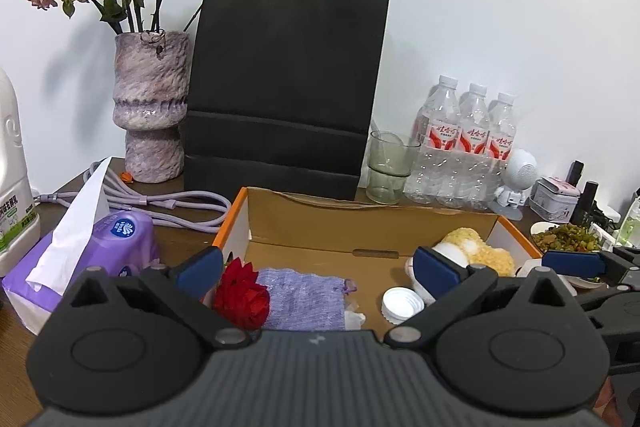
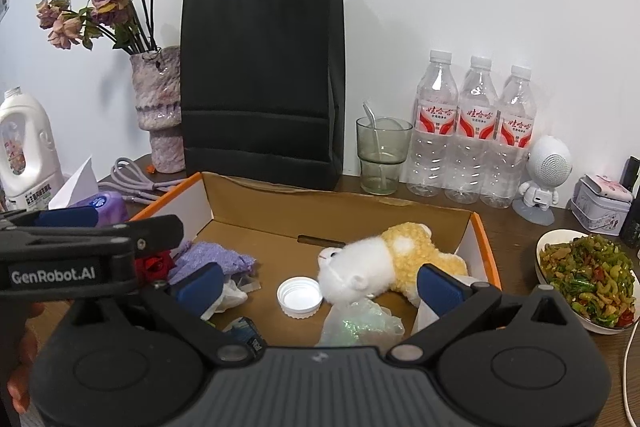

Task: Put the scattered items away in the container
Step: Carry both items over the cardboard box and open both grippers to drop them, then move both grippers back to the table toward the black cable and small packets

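Your left gripper (image 1: 318, 269) and right gripper (image 2: 320, 287) hover over the cardboard box (image 2: 486, 251), jaws wide open, gripping nothing.

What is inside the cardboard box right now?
Inside the cardboard box: plush toy, white bottle cap, purple knitted cloth, red flower, crumpled clear plastic, white tissue, a small dark packet. The claws hide the near edge.

black paper bag (image 1: 280, 87) | vase (image 1: 152, 107) | water bottles (image 2: 474, 131) | glass (image 2: 382, 155)
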Available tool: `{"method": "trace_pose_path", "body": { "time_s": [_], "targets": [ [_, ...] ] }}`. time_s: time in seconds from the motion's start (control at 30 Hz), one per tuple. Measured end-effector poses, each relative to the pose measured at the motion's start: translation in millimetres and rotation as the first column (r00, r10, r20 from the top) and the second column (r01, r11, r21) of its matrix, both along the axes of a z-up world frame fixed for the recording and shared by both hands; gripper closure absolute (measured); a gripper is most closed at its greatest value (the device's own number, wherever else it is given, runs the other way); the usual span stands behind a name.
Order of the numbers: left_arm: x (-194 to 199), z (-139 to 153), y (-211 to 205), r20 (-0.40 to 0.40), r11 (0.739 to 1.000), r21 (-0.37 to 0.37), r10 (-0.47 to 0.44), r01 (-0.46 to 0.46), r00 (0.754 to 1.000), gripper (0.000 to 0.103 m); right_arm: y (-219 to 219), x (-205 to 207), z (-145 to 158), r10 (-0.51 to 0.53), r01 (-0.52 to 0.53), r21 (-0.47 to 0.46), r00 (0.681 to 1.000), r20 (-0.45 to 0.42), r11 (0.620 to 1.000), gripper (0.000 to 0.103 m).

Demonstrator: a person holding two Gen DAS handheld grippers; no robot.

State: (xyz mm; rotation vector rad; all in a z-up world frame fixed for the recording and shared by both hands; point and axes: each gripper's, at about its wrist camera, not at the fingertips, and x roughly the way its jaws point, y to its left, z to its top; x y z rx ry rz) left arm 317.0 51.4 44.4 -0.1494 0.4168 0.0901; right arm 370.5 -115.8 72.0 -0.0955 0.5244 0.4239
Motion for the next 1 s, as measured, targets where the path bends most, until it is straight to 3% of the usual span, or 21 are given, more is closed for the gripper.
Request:
{"method": "trace_pose_path", "body": {
  "time_s": [0.27,0.67,0.9,1.0],
  "targets": [
    [-22.5,15.6,-0.6,0.067,0.999,-0.03,-0.012,0.014,0.998,0.0,-4.3,-13.6,11.0,0.011,-0.011,-0.003,0.999,0.031,1.0,0.0],
    [-64.3,29.5,-3.1,0.097,1.0,-0.018,-0.02,0.022,0.995,0.0,-29.6,-57.2,25.2,0.01,-0.008,-0.023,0.996,0.092,1.0,0.0],
    [-84.7,24.7,-8.4,0.06,0.999,-0.004,-0.045,0.046,0.997,0.0,-50.7,-72.3,21.1,-0.006,0.009,-0.039,0.996,0.087,0.999,0.0],
    [-89.5,15.2,-12.6,0.013,0.997,0.04,-0.072,0.072,0.997,0.0,-63.1,-78.7,16.4,-0.014,0.018,-0.045,0.997,0.081,0.999,0.0]
  ]
}}
